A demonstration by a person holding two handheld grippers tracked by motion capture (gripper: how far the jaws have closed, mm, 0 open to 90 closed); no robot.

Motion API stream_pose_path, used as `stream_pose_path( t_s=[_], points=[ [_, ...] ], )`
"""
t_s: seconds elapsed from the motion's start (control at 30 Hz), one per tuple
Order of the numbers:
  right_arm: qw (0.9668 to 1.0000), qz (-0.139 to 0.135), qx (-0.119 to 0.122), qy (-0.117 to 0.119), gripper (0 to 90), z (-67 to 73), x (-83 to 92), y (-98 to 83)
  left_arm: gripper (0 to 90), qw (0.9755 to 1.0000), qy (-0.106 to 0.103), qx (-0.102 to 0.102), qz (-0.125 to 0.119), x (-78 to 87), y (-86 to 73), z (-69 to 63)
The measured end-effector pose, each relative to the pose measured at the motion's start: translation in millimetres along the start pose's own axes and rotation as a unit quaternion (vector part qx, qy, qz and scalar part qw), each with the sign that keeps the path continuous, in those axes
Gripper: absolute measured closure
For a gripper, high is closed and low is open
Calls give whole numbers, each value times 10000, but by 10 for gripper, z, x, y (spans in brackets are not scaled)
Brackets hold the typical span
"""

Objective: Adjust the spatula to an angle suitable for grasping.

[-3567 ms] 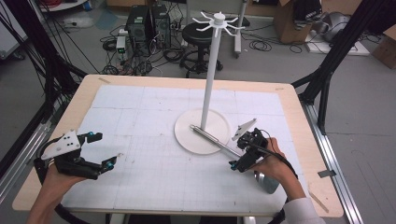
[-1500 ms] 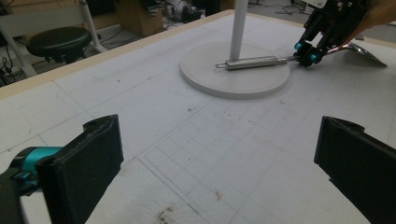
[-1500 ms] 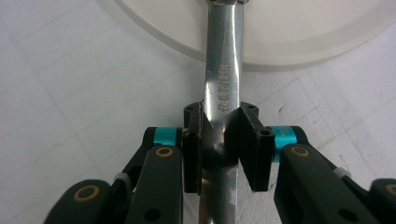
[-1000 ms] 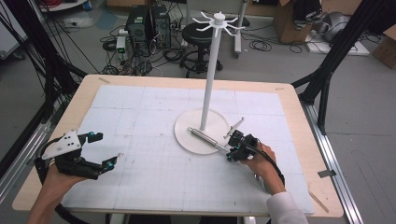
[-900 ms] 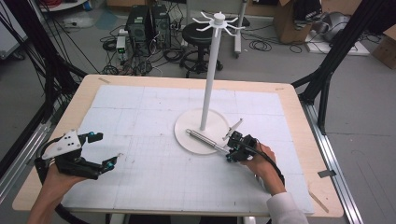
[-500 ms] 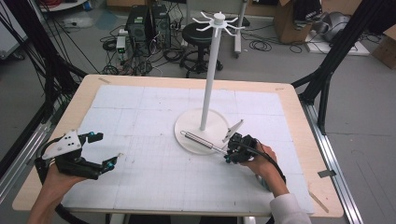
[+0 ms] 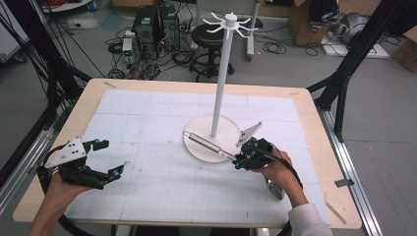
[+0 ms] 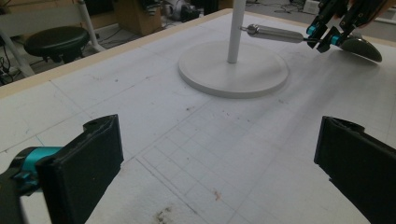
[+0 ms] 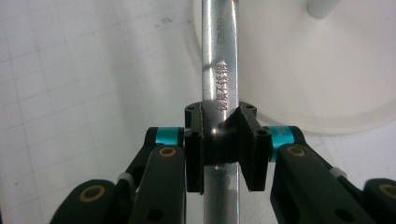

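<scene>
Right claw [image 9: 219, 154] clenched on steel ladle handle [image 9: 219, 60], over stand base [image 7: 214, 147]; left claw [image 7: 109, 158] released, idle. Lift level toward hooks [image 7: 230, 22], grip firm.

Two black jaws of the left gripper [image 8: 219, 172] rise at the bottom corners, spread wide, nothing between them but the white gridded mat [image 8: 196, 154], smudged here and there. A teal fitting sits behind the left-hand jaw. Farther up, the round white base [image 8: 233, 74] lies flat on the mat, its white pole [image 8: 236, 28] standing upright. At top right the other gripper [image 8: 323, 39], with teal tips, pinches the thin end of a metal utensil [image 8: 275, 33] whose shiny handle reaches toward the pole, above the base. Its dark bowl [image 8: 362, 47] lies just behind. A black stool [image 8: 56, 42] stands beyond the table's wooden edge [image 8: 70, 67].
</scene>
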State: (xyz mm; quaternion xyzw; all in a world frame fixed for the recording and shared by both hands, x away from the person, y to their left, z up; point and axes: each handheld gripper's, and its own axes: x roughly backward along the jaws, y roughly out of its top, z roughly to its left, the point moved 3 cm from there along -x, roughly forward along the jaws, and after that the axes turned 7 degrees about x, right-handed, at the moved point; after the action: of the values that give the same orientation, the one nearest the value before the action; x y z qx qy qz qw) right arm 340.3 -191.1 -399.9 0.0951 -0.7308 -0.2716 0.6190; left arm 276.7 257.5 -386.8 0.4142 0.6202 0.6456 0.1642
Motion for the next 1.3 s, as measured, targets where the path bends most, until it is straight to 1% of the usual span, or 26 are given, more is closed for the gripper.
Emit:
stream_pose_path(
  t_s=[0.03,0.1,0.2,0.3,0.37,0.43,0.47,0.67,0.87,1.17,1.3],
  points=[
    [10000,-44,32,-6,748,8,14,10,17,10000,-4,4,-1,-2,0,-2],
    [9998,-171,61,65,748,22,39,24,17,10000,-6,-1,5,-3,-1,-3],
    [9992,-335,190,95,748,47,80,48,17,10000,-4,-2,18,-5,-2,-3],
    [9986,-475,187,124,748,61,115,69,17,10000,-1,8,7,-7,-2,-6],
    [9981,-564,210,110,748,70,135,85,17,10000,-6,8,1,-8,-1,-9],
    [9974,-653,239,168,748,82,157,105,17,10000,-17,-8,18,-11,-1,-9],
    [9971,-700,249,158,748,86,167,115,17,10000,-27,-2,16,-13,-2,-11],
    [9942,-1014,274,218,748,117,249,186,17,10000,-33,0,34,-42,4,-10],
    [9890,-1420,311,291,748,146,333,268,17,9999,-63,-39,70,-58,-2,-44],
    [9831,-1735,430,399,747,180,382,428,17,9999,-67,-35,79,-64,-6,-32],
    [9787,-1934,511,466,747,194,393,511,17,9999,-74,-23,91,-72,-9,-36]
  ],
)
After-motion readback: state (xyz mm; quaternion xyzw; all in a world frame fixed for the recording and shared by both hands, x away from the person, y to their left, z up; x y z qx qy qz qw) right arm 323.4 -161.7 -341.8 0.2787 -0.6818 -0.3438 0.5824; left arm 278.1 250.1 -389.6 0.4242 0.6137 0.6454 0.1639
